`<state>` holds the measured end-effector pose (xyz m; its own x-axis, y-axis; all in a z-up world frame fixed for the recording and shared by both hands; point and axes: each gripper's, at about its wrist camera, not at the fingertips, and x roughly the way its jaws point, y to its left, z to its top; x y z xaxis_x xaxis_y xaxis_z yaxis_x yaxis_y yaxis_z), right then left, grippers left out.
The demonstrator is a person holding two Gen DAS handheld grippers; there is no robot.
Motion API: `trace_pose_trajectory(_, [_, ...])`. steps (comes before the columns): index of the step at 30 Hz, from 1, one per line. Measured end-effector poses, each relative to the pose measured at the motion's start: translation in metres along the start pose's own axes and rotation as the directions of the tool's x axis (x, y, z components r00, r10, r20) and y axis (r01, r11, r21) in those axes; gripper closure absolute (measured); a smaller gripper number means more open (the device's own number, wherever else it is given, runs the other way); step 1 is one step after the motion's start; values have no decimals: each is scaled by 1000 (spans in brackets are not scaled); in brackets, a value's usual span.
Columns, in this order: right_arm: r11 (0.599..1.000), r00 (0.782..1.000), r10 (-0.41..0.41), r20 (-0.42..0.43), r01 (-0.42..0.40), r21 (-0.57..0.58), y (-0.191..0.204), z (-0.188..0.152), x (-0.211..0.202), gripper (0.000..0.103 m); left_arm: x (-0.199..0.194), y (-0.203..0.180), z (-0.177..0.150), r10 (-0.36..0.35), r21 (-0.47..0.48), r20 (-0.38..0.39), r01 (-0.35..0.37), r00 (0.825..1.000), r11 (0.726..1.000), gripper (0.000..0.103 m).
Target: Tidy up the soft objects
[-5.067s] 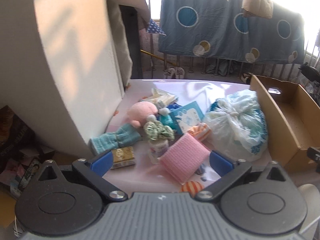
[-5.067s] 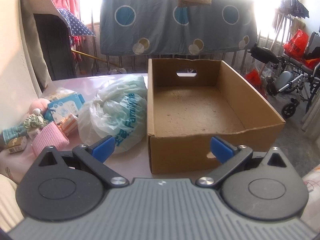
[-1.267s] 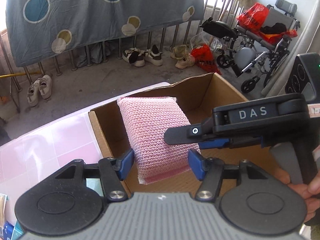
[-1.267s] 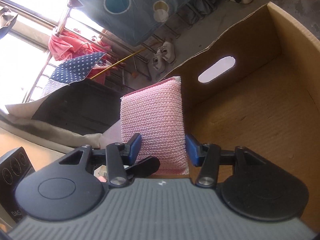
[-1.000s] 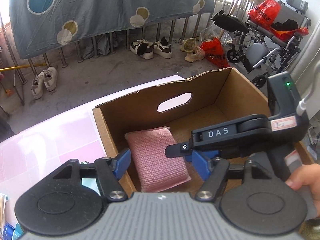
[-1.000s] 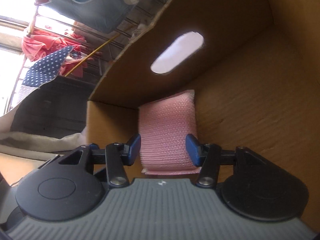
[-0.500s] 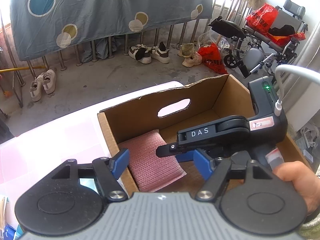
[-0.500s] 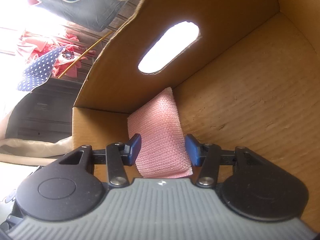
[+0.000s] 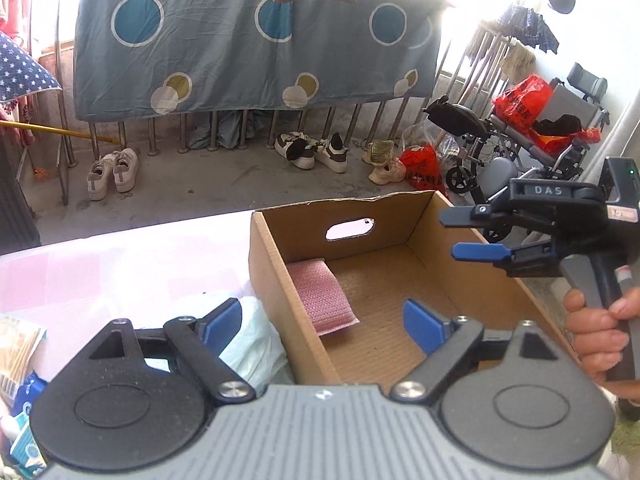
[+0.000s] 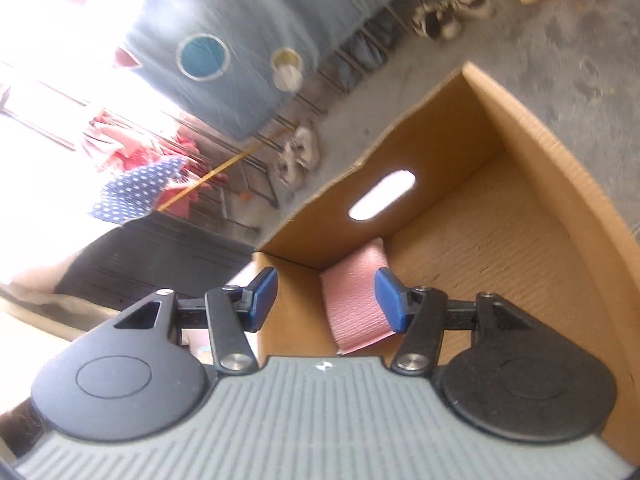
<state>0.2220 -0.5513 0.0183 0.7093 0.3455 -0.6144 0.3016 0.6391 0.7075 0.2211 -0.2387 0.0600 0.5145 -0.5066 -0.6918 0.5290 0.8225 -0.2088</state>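
Note:
A pink knitted pad (image 9: 318, 292) lies flat in the far left corner of the brown cardboard box (image 9: 348, 202). My left gripper (image 9: 322, 324) hangs above the box's near left wall. Its jaws are opening wide, and no pad touches anything. My right gripper (image 9: 460, 234) hovers over the box's right side in a person's hand (image 9: 600, 328). In the right wrist view the right gripper (image 10: 327, 298) is raised above the box (image 10: 540, 128). Its jaws are opening, with the pink pad (image 10: 352, 308) well below them and untouched.
A white plastic bag (image 9: 248, 340) rests against the box's left wall on the pink table (image 9: 120, 264). Packets (image 9: 20, 344) lie at the table's left. Beyond are a concrete floor with shoes (image 9: 312, 152), a railing with a blue sheet (image 9: 248, 40) and a wheelchair (image 9: 560, 140).
Both grippers let go of the pink pad, which now lies flat in the box corner. They have since pulled back and up, and the left jaws have spread wider.

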Motion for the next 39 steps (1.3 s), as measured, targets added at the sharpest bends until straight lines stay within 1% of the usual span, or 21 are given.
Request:
trace_pose_trajectory(2, [1000, 1000, 23, 11, -22, -22, 11, -14, -23, 48, -26, 3, -15, 2, -5, 27, -2, 1000, 1000, 11])
trace_pose_trajectory(4, [998, 999, 47, -7, -47, -41, 24, -33, -38, 48, -54, 10, -34, -8, -5, 51, 8, 999, 1000, 10])
trace_pose_trajectory(5, [997, 998, 57, -19, -58, -50, 30, -45, -41, 48, -66, 14, -44, 1, -3, 62, -1, 998, 1000, 9])
trace_pose_trajectory(7, [994, 995, 79, -52, -83, -67, 41, -68, -45, 48, -88, 22, -61, 39, 2, 75, -39, 996, 999, 9])
trace_pose_trajectory(10, [988, 986, 119, -120, -129, -82, 62, -106, -35, 48, -120, 40, -89, 109, 0, 75, -109, 991, 994, 9])
trace_pose_trajectory(14, [977, 965, 164, -204, -188, -101, 91, -149, -20, 48, -152, 66, -121, 215, -39, 61, -212, 975, 976, 9])
trace_pose_trajectory(19, [964, 938, 187, -293, -233, -129, 129, -194, 5, 47, -184, 103, -160, 328, -106, 76, -319, 942, 942, 9])
trace_pose_trajectory(21, [961, 927, 196, -319, -246, -124, 138, -208, 17, 46, -188, 112, -171, 363, -106, 81, -354, 928, 929, 9])
trace_pose_trajectory(22, [960, 921, 204, -332, -255, -116, 142, -215, 22, 46, -190, 117, -176, 387, -102, 83, -379, 918, 920, 9])
trace_pose_trajectory(23, [959, 915, 214, -343, -264, -106, 146, -221, 28, 46, -190, 119, -179, 413, -96, 87, -405, 907, 909, 9])
trace_pose_trajectory(24, [958, 910, 221, -351, -269, -95, 149, -227, 34, 45, -189, 121, -181, 445, -87, 99, -438, 890, 895, 9])
trace_pose_trajectory(25, [959, 906, 229, -357, -274, -80, 152, -234, 40, 45, -189, 122, -183, 487, -77, 118, -481, 866, 874, 9])
trace_pose_trajectory(26, [958, 900, 242, -363, -281, -58, 152, -239, 47, 45, -189, 125, -184, 518, -72, 131, -512, 846, 856, 9])
trace_pose_trajectory(27, [958, 895, 253, -366, -286, -36, 153, -245, 53, 45, -188, 130, -183, 537, -76, 136, -532, 832, 843, 9])
trace_pose_trajectory(28, [958, 893, 261, -368, -287, -19, 153, -250, 58, 44, -187, 136, -181, 541, -86, 138, -535, 829, 841, 10])
trace_pose_trajectory(29, [958, 891, 267, -368, -287, 0, 153, -254, 66, 44, -186, 141, -178, 539, -98, 138, -530, 831, 842, 11])
trace_pose_trajectory(31, [960, 892, 266, -365, -280, 16, 154, -262, 81, 44, -183, 153, -171, 527, -119, 128, -514, 840, 849, 14])
trace_pose_trajectory(33, [964, 900, 251, -356, -264, 11, 158, -267, 94, 44, -177, 163, -163, 512, -125, 117, -499, 851, 858, 19])
trace_pose_trajectory(36, [967, 905, 245, -348, -253, 25, 162, -270, 117, 44, -164, 178, -148, 472, -155, 86, -457, 877, 876, 34])
trace_pose_trajectory(37, [968, 907, 243, -345, -249, 25, 162, -271, 123, 44, -156, 185, -141, 455, -166, 71, -439, 888, 883, 41])
trace_pose_trajectory(39, [968, 908, 239, -344, -249, 15, 162, -273, 133, 44, -140, 196, -129, 418, -177, 36, -405, 908, 897, 44])
